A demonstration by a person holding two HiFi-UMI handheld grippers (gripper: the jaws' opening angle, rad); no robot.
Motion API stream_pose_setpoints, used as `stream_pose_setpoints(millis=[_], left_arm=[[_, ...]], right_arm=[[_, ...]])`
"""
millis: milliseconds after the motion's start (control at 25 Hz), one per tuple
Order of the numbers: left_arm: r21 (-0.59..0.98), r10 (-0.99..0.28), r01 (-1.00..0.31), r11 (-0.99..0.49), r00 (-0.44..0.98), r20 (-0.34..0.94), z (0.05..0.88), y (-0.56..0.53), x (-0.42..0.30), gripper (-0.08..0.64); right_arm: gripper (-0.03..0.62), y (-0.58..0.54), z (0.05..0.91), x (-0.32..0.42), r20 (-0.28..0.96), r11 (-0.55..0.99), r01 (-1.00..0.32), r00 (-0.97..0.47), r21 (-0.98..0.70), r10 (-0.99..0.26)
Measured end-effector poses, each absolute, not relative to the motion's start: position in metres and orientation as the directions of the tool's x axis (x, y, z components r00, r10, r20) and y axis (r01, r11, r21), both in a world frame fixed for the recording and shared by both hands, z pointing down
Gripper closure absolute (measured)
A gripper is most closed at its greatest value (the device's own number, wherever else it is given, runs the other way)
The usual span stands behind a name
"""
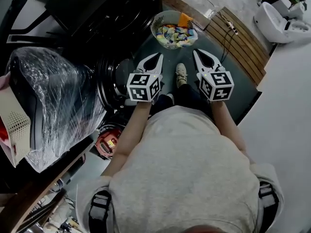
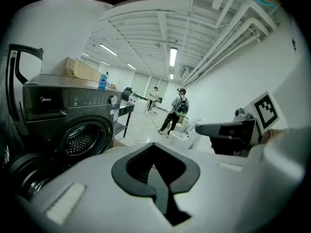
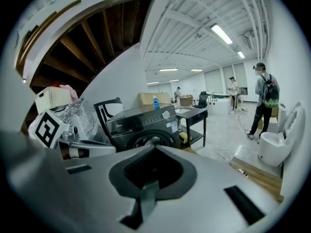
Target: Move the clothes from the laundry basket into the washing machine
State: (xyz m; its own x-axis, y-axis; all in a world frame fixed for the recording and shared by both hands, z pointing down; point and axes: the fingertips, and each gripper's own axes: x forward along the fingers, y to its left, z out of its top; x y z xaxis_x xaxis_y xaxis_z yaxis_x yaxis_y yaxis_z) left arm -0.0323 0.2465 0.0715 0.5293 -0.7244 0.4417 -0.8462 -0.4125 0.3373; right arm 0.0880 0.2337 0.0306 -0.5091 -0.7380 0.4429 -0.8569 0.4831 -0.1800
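Head view first: you've got both tongs out in front of you. The left gripper (image 1: 157, 58) and the right gripper (image 1: 199, 54) point side by side at the round white lattice laundry basket (image 1: 154, 27), which sits on the floor just past their tips. Neither touches it. The pile of bright multicoloured clothes (image 1: 178, 35) is in that basket, with one orange piece (image 1: 184, 19) at the far rim. The dark grey front-loading washing machine (image 1: 112, 13) stands to your left of the basket. Nearer you on the same side is a bulky black thing wrapped in clear plastic film (image 1: 53, 96). Your pale sneaker (image 1: 181, 74) shows between the two grippers.

Left gripper view: the jaws are closed right up on each other, with nothing pinched between them. The washer is off to the left with its round drum opening facing the room, and a blue bottle (image 2: 102, 80) stands on top. Your other gripper pokes in from the right. People (image 2: 177, 110) stand further down the white room.

Right gripper view: same deal, jaws pressed together and empty. The washer sits dead ahead, a black two-shelf table (image 3: 194, 116) is right beside it, and the left tong pokes in at the left. No basket in either gripper view.
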Motion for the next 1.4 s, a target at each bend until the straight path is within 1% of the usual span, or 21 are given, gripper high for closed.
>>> stream_pose_setpoints(millis=[200,360,680,880,1080,1280,1400], left_arm=[[0.32,-0.735,-0.86,-0.397,0.507,0.45,0.073,0.188,-0.021,0.555],[0.314,-0.739,-0.862,-0.397,0.504,0.447,0.07,0.144,-0.008,0.554],[0.315,-0.738,-0.864,-0.393,0.501,0.452,0.074,0.089,0.017,0.555],[0.277,-0.715,-0.868,-0.411,0.496,0.493,0.083,0.075,0.023,0.554],[0.272,-0.675,-0.85,-0.452,0.525,0.519,0.098,0.051,0.03,0.554],[0.322,-0.609,-0.814,-0.484,0.577,0.544,0.126,0.032,0.04,0.554],[0.309,-0.563,-0.797,-0.52,0.591,0.578,0.151,0.031,0.041,0.554]], right_arm=[[0.603,0.176,0.037,0.105,0.448,0.501,-0.846,-0.525,-0.183,-0.723],[0.603,0.132,0.037,0.114,0.457,0.539,-0.819,-0.563,-0.197,-0.689],[0.603,0.075,0.048,0.124,0.468,0.603,-0.767,-0.626,-0.222,-0.624],[0.603,0.055,0.058,0.136,0.469,0.554,-0.789,-0.608,-0.266,-0.64],[0.603,0.034,0.072,0.151,0.476,0.501,-0.815,-0.578,-0.291,-0.663],[0.603,0.017,0.102,0.157,0.517,0.475,-0.834,-0.548,-0.281,-0.657],[0.603,0.017,0.126,0.156,0.55,0.449,-0.853,-0.518,-0.268,-0.656]])
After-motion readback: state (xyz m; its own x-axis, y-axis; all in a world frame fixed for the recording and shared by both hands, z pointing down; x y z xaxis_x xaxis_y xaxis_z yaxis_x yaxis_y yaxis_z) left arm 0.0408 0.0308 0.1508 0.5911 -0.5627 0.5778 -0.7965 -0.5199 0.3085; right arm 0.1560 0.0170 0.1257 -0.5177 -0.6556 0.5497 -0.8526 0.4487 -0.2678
